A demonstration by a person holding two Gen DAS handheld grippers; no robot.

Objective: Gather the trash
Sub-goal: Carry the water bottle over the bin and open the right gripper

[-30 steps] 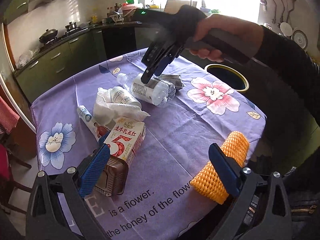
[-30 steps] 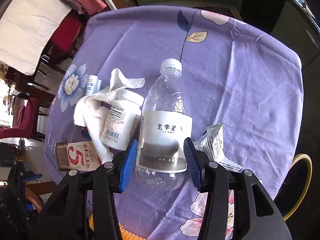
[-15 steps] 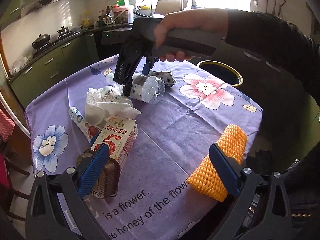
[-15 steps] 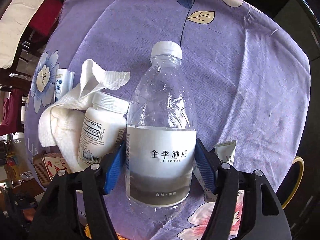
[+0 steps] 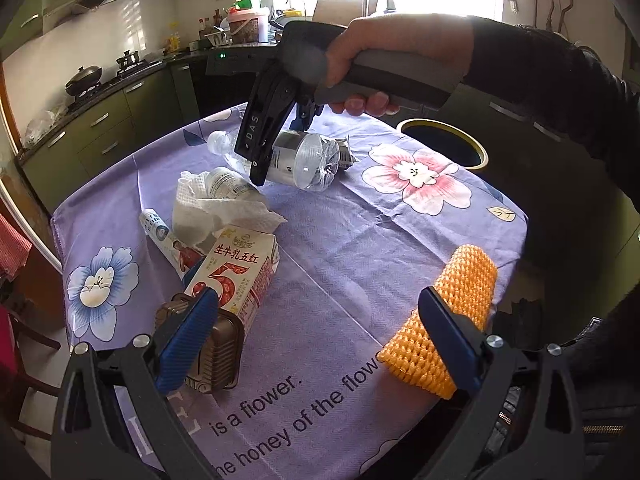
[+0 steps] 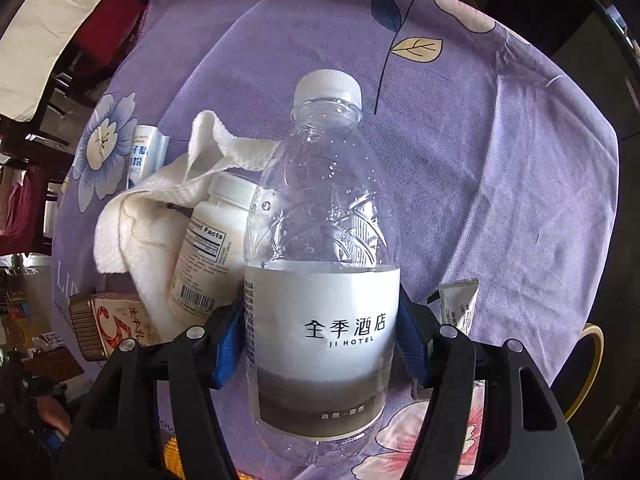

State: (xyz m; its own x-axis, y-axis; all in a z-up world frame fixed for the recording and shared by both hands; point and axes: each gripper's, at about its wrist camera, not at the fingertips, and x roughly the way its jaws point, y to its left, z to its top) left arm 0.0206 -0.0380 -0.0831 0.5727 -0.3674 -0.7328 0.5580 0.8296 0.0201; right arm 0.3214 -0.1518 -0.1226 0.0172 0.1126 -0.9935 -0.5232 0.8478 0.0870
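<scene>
Now we are bracketing the water bottle point(image 6: 320, 280) lying on the surface point(image 6: 500, 160) with our right gripper point(image 6: 320, 344); its jaws seem barely touching. Our left gripper point(image 5: 320, 332) is hovering, jaws apart.

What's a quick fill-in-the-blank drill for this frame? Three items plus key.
1. The right claw straddles a clear bottle lying on its ____.
2. The bottle's cap is coloured ____.
3. The carton by the left claw shows a big red numeral ____.
Missing words: side; white; 5
</scene>
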